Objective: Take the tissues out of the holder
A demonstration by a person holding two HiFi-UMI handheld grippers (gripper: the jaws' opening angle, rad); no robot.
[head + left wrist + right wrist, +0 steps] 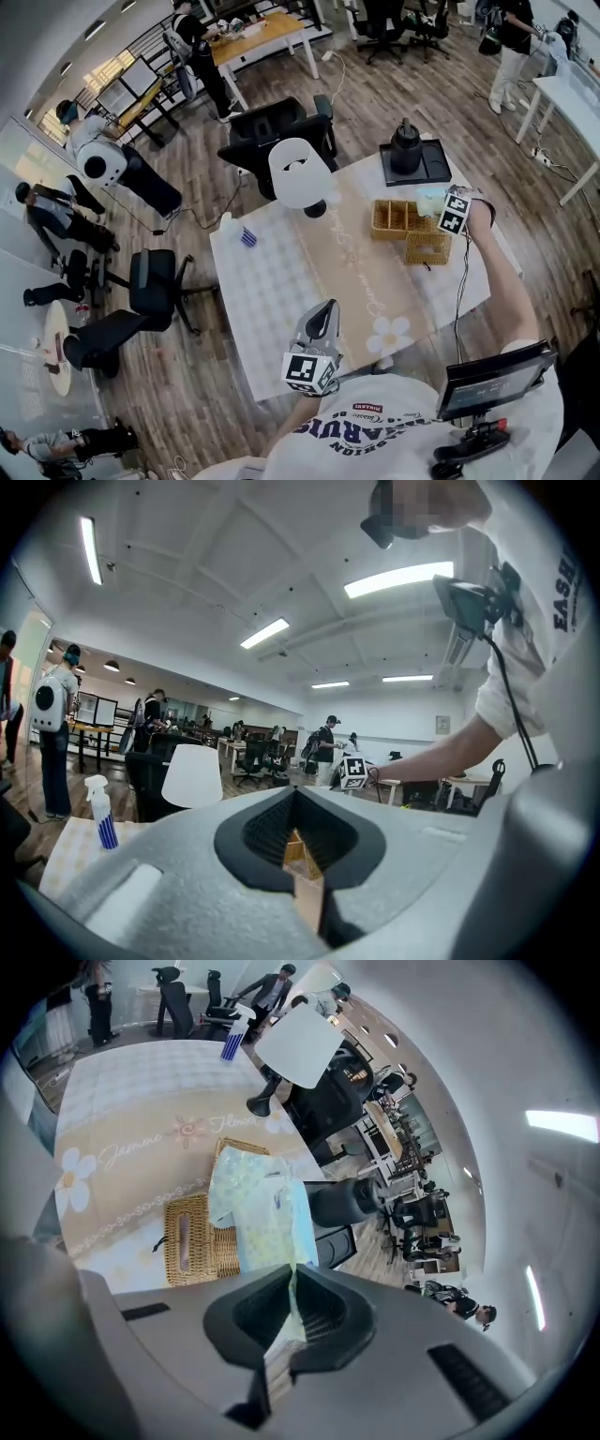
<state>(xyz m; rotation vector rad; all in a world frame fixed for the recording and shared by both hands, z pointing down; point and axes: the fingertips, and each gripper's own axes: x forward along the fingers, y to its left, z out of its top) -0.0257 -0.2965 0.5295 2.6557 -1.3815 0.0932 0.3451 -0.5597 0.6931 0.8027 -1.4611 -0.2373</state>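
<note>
A pale, flower-printed tissue pack (pixel 255 1206) hangs in the air with my right gripper (pixel 292 1283) shut on its near edge. Below it on the table lie the open wicker holder (pixel 240 1150) and its slotted wicker lid (pixel 192 1241). In the head view the right gripper (pixel 444 204) is over the holder (pixel 394 217) at the table's right side, with the pack (pixel 429 198) just showing beside it. My left gripper (pixel 325 309) hovers at the table's near edge, far from the holder. Its jaws (pixel 305 860) look shut with nothing between them.
A white lamp (pixel 300 173) stands at the table's far edge, and a spray bottle (pixel 247 234) at the far left. A black tray with a black kettle (pixel 405 148) sits behind the holder. Office chairs (pixel 281 127) and several people surround the table.
</note>
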